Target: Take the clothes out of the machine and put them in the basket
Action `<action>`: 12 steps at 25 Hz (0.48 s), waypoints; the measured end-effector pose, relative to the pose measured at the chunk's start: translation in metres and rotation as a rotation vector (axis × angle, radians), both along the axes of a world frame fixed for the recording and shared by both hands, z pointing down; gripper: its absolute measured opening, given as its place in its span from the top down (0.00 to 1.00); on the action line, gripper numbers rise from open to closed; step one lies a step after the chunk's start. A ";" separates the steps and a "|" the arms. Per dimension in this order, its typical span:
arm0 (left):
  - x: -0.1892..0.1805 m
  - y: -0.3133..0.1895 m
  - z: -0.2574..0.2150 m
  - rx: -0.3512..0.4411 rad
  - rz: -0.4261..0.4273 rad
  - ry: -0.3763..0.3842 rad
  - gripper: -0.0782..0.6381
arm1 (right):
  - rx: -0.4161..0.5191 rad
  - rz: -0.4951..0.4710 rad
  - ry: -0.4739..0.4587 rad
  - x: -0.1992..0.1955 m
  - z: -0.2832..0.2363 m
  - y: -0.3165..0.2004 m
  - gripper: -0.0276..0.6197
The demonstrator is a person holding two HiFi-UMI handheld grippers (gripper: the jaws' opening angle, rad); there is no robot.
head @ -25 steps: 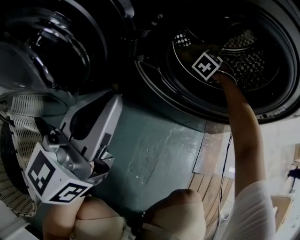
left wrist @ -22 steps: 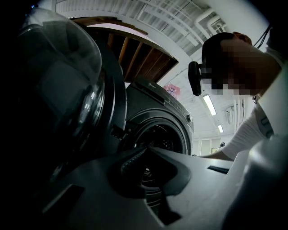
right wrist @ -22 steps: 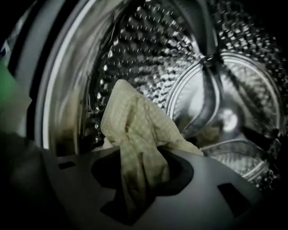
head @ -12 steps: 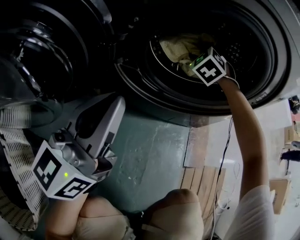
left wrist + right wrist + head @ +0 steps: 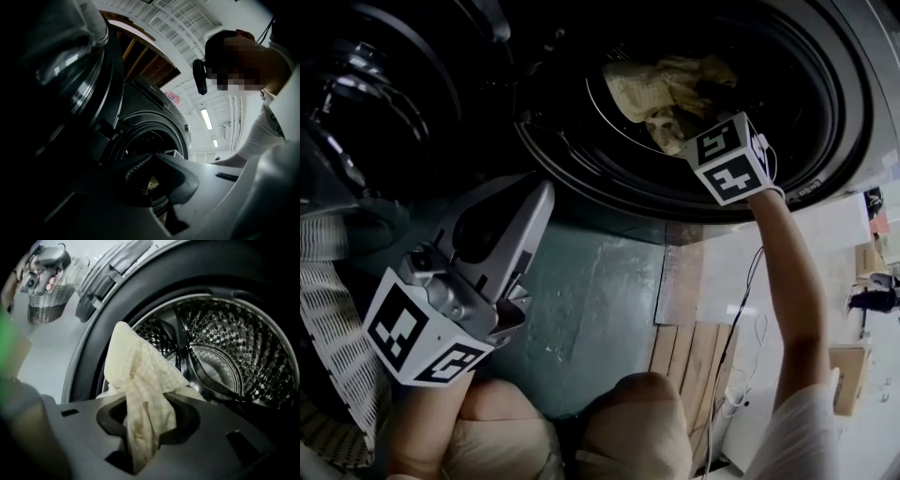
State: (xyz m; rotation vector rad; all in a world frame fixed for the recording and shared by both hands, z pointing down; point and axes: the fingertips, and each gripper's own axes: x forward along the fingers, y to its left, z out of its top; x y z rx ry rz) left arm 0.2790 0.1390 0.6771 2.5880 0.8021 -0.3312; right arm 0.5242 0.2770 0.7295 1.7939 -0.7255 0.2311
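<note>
A cream checked cloth (image 5: 661, 89) hangs bunched at the mouth of the washing machine drum (image 5: 825, 141). My right gripper (image 5: 689, 141) is shut on it just under the bunch, with the marker cube toward me. In the right gripper view the cloth (image 5: 140, 376) rises from between the jaws of the right gripper (image 5: 145, 427), and the perforated drum (image 5: 225, 357) lies behind it. My left gripper (image 5: 534, 192) stays low at the left, jaws together and holding nothing, beside the wicker basket (image 5: 337, 347). The left gripper (image 5: 152, 159) points up at the machine opening (image 5: 145, 140).
The round glass door (image 5: 375, 94) stands swung open at the upper left, above the basket. The basket (image 5: 44, 310) also shows far off in the right gripper view. A wooden board floor (image 5: 694, 366) and a cable (image 5: 741, 309) lie at the right. The person's knees (image 5: 637, 431) are at the bottom.
My right gripper has come up and back from deep in the drum to its mouth, and the cream cloth has come with it. The left gripper has only shifted slightly.
</note>
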 end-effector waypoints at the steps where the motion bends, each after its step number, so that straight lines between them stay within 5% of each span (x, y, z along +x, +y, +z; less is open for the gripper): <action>1: 0.003 0.001 0.001 -0.004 0.009 -0.008 0.87 | 0.001 -0.009 0.000 -0.003 0.000 -0.003 0.73; 5: 0.006 -0.002 -0.009 -0.042 -0.012 -0.040 0.87 | -0.002 -0.058 -0.025 -0.022 -0.003 -0.013 0.73; 12: -0.028 -0.008 -0.050 -0.084 -0.055 -0.203 0.87 | 0.009 -0.062 -0.086 -0.066 -0.033 -0.018 0.73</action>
